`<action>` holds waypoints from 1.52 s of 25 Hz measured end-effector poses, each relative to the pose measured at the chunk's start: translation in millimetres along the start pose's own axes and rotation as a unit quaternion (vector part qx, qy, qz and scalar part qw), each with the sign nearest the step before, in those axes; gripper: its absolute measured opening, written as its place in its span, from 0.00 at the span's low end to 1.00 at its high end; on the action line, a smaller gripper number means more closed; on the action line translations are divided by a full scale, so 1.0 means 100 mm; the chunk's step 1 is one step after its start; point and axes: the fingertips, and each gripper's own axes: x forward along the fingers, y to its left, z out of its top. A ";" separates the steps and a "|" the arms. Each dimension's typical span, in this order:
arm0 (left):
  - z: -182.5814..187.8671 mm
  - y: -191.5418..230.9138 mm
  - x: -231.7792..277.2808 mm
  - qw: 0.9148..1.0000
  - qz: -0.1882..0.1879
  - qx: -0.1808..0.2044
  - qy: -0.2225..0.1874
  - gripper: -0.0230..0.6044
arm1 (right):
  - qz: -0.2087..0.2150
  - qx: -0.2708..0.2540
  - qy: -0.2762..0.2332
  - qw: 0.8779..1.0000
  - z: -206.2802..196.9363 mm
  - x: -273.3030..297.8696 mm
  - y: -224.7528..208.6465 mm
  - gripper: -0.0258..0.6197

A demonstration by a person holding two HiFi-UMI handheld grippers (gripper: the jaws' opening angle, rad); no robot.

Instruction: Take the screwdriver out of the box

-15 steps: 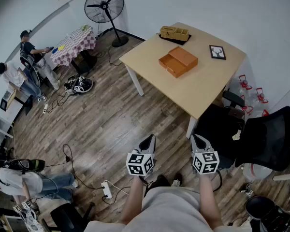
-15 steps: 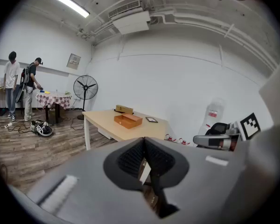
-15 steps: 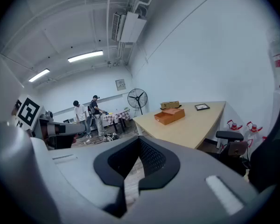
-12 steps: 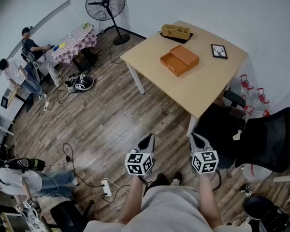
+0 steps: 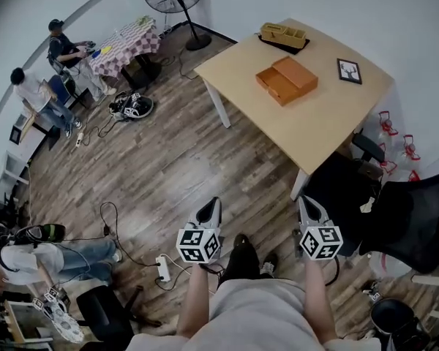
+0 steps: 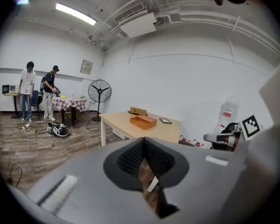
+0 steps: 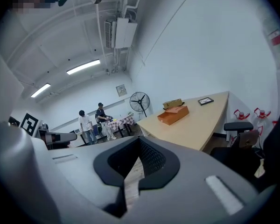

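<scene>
As I judge it, the step in hand is the approach. I should bring both grippers level to the table (image 5: 318,126) and line up squarely on the orange box (image 5: 287,80), opening the jaws only once I am close. The box lies on the table, well apart from me. The screwdriver is presumably inside, though I can't make it out from here. My left gripper (image 5: 209,210) has its jaws together on nothing, and my right gripper (image 5: 309,209) is likewise closed and empty.
</scene>
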 end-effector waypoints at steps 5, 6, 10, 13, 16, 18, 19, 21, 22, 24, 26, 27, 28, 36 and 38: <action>0.15 0.09 0.10 1.000 0.004 0.011 -0.011 0.12 | 0.004 0.002 0.006 1.000 -0.02 0.15 -0.03 0.04; 0.18 0.11 0.14 1.000 0.003 0.018 -0.013 0.12 | 0.003 0.003 0.006 1.000 -0.01 0.19 -0.04 0.04; 0.30 0.25 0.39 0.999 -0.002 0.029 -0.022 0.12 | -0.005 0.001 0.000 1.000 0.04 0.42 -0.09 0.04; 0.42 0.39 0.65 0.999 -0.008 0.031 -0.031 0.12 | -0.016 -0.006 -0.001 1.000 0.11 0.63 -0.16 0.04; 0.61 0.55 1.00 0.999 -0.015 0.024 -0.034 0.12 | -0.030 -0.008 0.001 1.000 0.24 0.92 -0.24 0.04; 0.74 0.66 1.23 0.999 -0.018 0.027 -0.034 0.12 | -0.036 -0.015 0.005 0.999 0.30 1.11 -0.27 0.04; 0.79 0.73 1.34 0.999 -0.020 0.030 -0.034 0.12 | -0.038 -0.020 0.007 0.999 0.32 1.21 -0.28 0.04; 0.89 0.86 1.56 0.998 -0.029 0.033 -0.034 0.12 | -0.043 -0.025 0.013 0.999 0.35 1.44 -0.30 0.04; 0.93 0.93 1.67 0.998 -0.036 0.033 -0.032 0.12 | -0.044 -0.026 0.015 0.999 0.37 1.55 -0.30 0.04; 1.00 1.08 1.87 0.998 -0.051 0.035 -0.025 0.12 | -0.041 -0.028 0.014 0.999 0.43 1.78 -0.27 0.04; 1.06 1.25 2.05 0.997 -0.060 0.038 -0.017 0.12 | -0.026 -0.029 0.002 0.999 0.52 2.00 -0.21 0.04; 1.09 1.34 2.14 0.997 -0.063 0.038 -0.015 0.12 | -0.020 -0.031 -0.003 0.999 0.57 2.10 -0.18 0.04; 1.13 1.42 2.23 0.997 -0.067 0.037 -0.013 0.12 | -0.019 -0.035 -0.004 0.999 0.60 2.21 -0.16 0.04; 1.28 1.81 2.70 0.992 -0.119 0.035 0.001 0.12 | -0.078 -0.081 0.004 0.994 0.78 2.77 -0.19 0.04; 1.28 1.83 2.79 0.991 -0.130 0.037 0.006 0.12 | -0.076 -0.089 0.023 0.993 0.77 2.87 -0.16 0.04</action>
